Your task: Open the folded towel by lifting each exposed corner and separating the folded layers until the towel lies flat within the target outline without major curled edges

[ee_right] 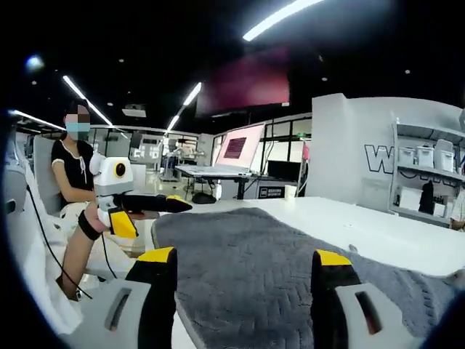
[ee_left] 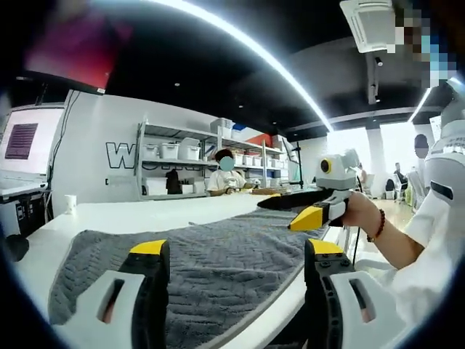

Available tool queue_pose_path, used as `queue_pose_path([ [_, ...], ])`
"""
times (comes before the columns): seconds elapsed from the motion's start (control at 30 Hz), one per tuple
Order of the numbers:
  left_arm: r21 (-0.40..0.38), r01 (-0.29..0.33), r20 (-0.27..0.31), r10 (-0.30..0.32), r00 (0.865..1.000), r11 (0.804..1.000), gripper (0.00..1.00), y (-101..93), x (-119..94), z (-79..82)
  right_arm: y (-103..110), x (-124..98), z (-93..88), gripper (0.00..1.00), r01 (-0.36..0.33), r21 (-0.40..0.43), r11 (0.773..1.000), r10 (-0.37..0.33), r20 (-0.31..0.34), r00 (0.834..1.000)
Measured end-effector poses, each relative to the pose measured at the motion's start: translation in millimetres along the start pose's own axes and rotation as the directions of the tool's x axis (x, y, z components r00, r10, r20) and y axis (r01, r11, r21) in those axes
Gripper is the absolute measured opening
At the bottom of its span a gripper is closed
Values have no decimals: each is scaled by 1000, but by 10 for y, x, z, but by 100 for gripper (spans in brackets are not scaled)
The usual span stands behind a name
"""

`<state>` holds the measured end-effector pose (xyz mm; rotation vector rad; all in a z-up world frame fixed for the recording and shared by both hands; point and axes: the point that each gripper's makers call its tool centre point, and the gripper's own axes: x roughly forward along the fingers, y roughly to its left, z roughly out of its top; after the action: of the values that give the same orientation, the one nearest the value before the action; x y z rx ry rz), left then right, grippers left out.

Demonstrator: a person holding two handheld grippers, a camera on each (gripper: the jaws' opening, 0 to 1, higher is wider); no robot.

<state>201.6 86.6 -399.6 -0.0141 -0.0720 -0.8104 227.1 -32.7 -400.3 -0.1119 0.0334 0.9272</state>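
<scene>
A grey textured towel [ee_left: 218,254] lies spread over the white table [ee_left: 131,214], reaching close to its near edge. My left gripper [ee_left: 237,251] hovers just above the towel's near part, open, with nothing between its yellow-tipped fingers. The right gripper [ee_left: 305,209], held in a hand, hangs at the towel's far right edge. In the right gripper view the same towel [ee_right: 276,269] stretches ahead under my right gripper [ee_right: 245,256], which is open and empty. The left gripper [ee_right: 149,204] shows there by the towel's left corner, apart from the cloth.
Shelves with white bins [ee_left: 178,151] stand behind the table, with a seated person [ee_left: 227,178] in front of them. A white cup [ee_left: 70,202] stands on the table's far left. Another person [ee_right: 73,167] sits at the left, near a desk with a screen [ee_right: 234,149].
</scene>
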Motion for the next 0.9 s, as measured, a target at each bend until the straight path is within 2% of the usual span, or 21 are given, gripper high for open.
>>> queue_pose_path([
  [0.17,-3,23,-9,-23,1000,1000,74,-70,53,-11,-37,-171,-18,73,45,-32,998,-45,-4,999],
  [0.43,-17,46,-8,-46,999,999,74,-129,98,7,-109,-395,-59,73,89,-23,996,-89,5,996],
  [0.9,-8,53,0,-53,999,999,74,-155,88,51,-127,-396,-84,73,97,-10,995,-97,0,995],
])
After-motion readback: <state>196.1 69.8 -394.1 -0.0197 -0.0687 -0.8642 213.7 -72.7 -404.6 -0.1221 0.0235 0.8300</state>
